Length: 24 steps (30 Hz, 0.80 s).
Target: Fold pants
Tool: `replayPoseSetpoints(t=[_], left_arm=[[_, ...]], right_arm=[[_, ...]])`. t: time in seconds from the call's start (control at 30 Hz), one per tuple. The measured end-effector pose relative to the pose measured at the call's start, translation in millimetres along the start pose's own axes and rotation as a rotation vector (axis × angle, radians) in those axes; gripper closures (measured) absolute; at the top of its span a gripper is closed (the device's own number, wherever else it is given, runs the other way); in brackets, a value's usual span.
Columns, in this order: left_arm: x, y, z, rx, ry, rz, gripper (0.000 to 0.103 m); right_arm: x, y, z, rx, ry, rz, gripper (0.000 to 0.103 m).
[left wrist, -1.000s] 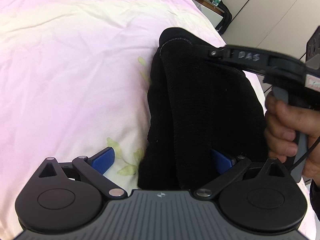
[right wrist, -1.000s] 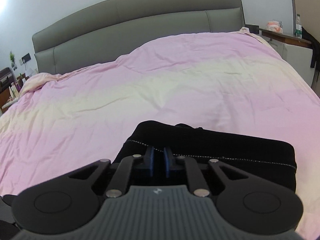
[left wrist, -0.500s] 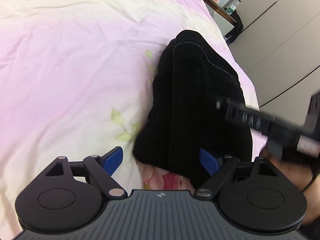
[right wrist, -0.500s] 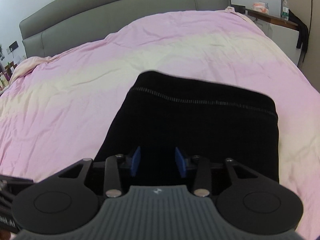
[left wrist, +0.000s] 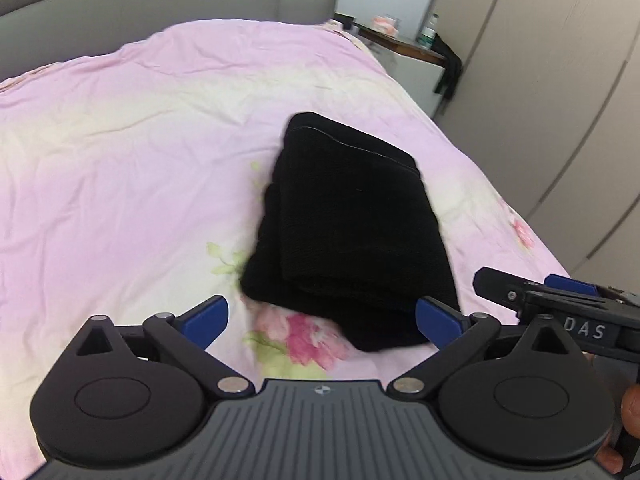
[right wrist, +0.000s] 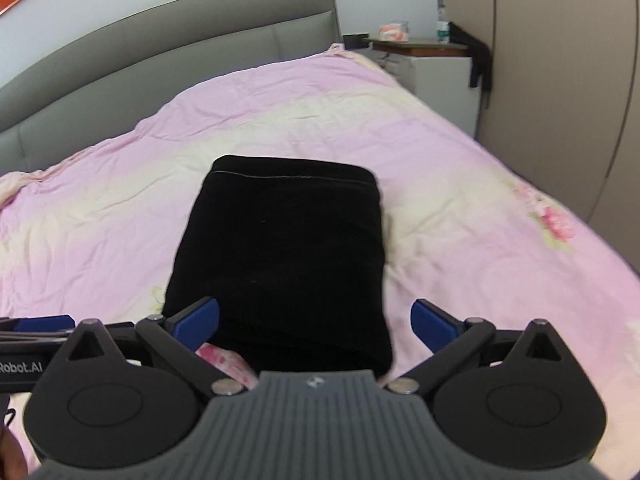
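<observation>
The black pants (left wrist: 352,232) lie folded into a compact rectangle on the pink bed cover (left wrist: 120,168); they also show in the right wrist view (right wrist: 280,264). My left gripper (left wrist: 322,318) is open and empty, held above the near edge of the pants. My right gripper (right wrist: 316,320) is open and empty, also back above the near edge. The right gripper shows at the right edge of the left wrist view (left wrist: 560,300), and the left gripper at the left edge of the right wrist view (right wrist: 36,328).
A grey padded headboard (right wrist: 160,52) stands at the far end of the bed. A bedside table (right wrist: 420,46) with small items stands at the far right. Beige wardrobe doors (right wrist: 560,80) line the right side.
My right gripper has opened and let go of the pants. Both grippers have pulled back and up from the pants, which now lie folded on the bed.
</observation>
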State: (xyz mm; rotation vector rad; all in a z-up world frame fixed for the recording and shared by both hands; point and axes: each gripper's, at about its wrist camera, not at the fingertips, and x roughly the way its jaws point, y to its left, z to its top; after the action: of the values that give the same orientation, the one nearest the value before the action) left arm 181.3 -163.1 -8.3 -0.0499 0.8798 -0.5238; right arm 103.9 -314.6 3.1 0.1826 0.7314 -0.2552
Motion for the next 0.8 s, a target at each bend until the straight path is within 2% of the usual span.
replayPoseSetpoints(t=[0.1,0.23,0.33,0.43,0.53,0.67,0.8], left_arm=[[-17.0,-15.8,-1.5,0.023,-0.039,0.023,0.000],[-37.8,-33.4,-3.1,0.062,-0.089,0.126,0.000],[-46.7,-41.3,-5.6,0.080,-0.093,0.140,0.000],[-42.7,-50.9,-10.4,0.106,-0.081,0.193,0.000],[-40.5,-60.8,-18.5,0.144,-0.100,0.237,0.000],[-37.2,-66.1,-19.9,0.152,-0.063,0.226,0.000],[-35.9,-63.3,-19.6,0.121,-0.038,0.196,0.000]], right_arm=[[-20.1,-1.9,-2.3,-0.013,-0.010,-0.044,0.005],[-47.0,-9.0,-7.5,-0.001,-0.056,-0.046,0.005],[-64.1,-12.8,-11.5,0.020,-0.092,-0.051,0.005],[-75.4,-14.8,-15.4,0.046,-0.117,-0.090,0.005],[-77.0,-17.5,-18.2,0.051,-0.095,-0.115,0.005],[-74.0,-23.8,-21.1,0.083,-0.021,-0.106,0.005],[-75.9,-24.7,-23.6,0.079,-0.007,-0.104,0.005]])
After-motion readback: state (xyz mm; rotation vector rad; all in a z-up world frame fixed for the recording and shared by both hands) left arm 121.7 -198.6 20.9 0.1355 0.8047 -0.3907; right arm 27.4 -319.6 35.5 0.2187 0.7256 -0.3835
